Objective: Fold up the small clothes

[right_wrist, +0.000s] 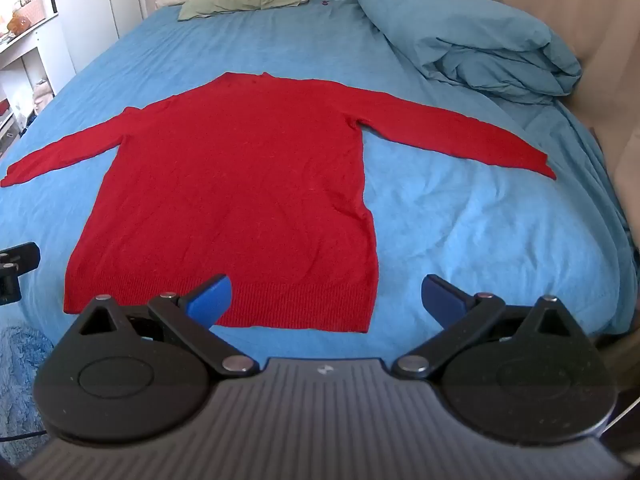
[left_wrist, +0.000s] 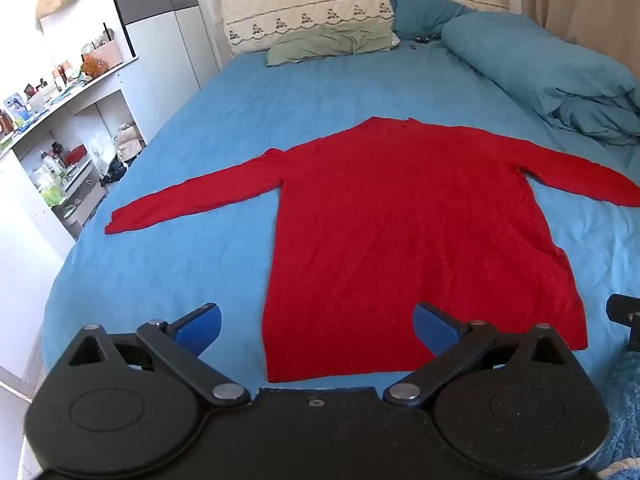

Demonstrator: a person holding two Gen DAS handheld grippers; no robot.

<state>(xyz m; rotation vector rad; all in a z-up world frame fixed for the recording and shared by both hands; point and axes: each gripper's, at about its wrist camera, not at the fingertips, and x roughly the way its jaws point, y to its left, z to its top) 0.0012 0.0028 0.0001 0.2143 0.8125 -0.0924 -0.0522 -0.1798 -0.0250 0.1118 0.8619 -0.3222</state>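
A red long-sleeved sweater (left_wrist: pixel 400 220) lies flat on the blue bed sheet (left_wrist: pixel 180 272), sleeves spread to both sides, hem toward me. It also shows in the right wrist view (right_wrist: pixel 240 180). My left gripper (left_wrist: pixel 318 326) is open and empty, hovering over the hem's left corner. My right gripper (right_wrist: pixel 326 298) is open and empty over the hem's right corner. The right gripper's edge shows at the far right of the left wrist view (left_wrist: pixel 624 320); the left gripper's edge shows at the far left of the right wrist view (right_wrist: pixel 16 268).
A rolled blue duvet (left_wrist: pixel 552 72) lies along the bed's right side. A green pillow (left_wrist: pixel 328 42) and a cream headboard cover (left_wrist: pixel 320 8) are at the far end. White shelves with clutter (left_wrist: pixel 60 128) stand left of the bed. A fluffy blue rug (right_wrist: pixel 20 380) lies below.
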